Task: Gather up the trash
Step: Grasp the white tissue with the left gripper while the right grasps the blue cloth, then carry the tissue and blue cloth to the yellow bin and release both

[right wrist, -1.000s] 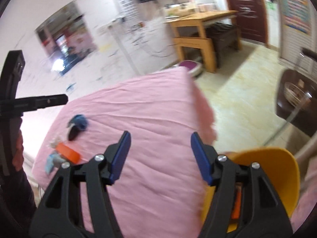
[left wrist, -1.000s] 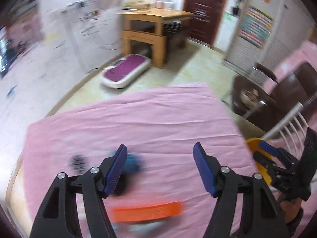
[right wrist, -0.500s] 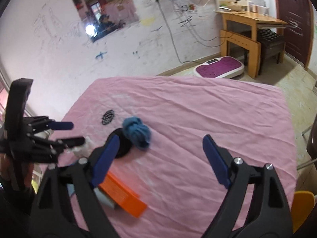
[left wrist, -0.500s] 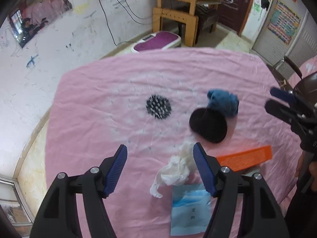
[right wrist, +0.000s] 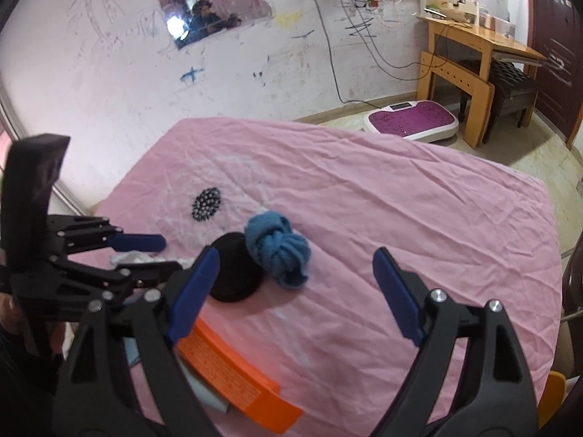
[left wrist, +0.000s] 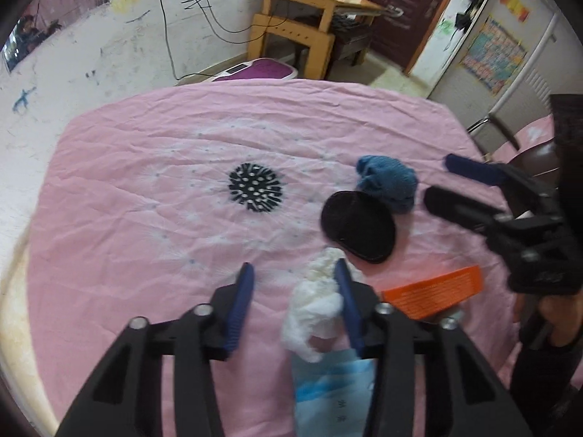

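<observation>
Left wrist — tool (left wrist: pixel 293 302) closing around tissue (left wrist: pixel 317 306).

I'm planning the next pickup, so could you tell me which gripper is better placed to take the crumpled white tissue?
Left. The left gripper has the white tissue between its closing jaws, against one pad. The right gripper hangs wide open near the blue cloth.

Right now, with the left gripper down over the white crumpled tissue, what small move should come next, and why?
Probably finish the squeeze. The left gripper is closing with the crumpled tissue between its blue pads, against one pad only, gap on the other side. The tissue lies on the pink cloth, so lifting before both pads press would likely leave it behind.
</observation>
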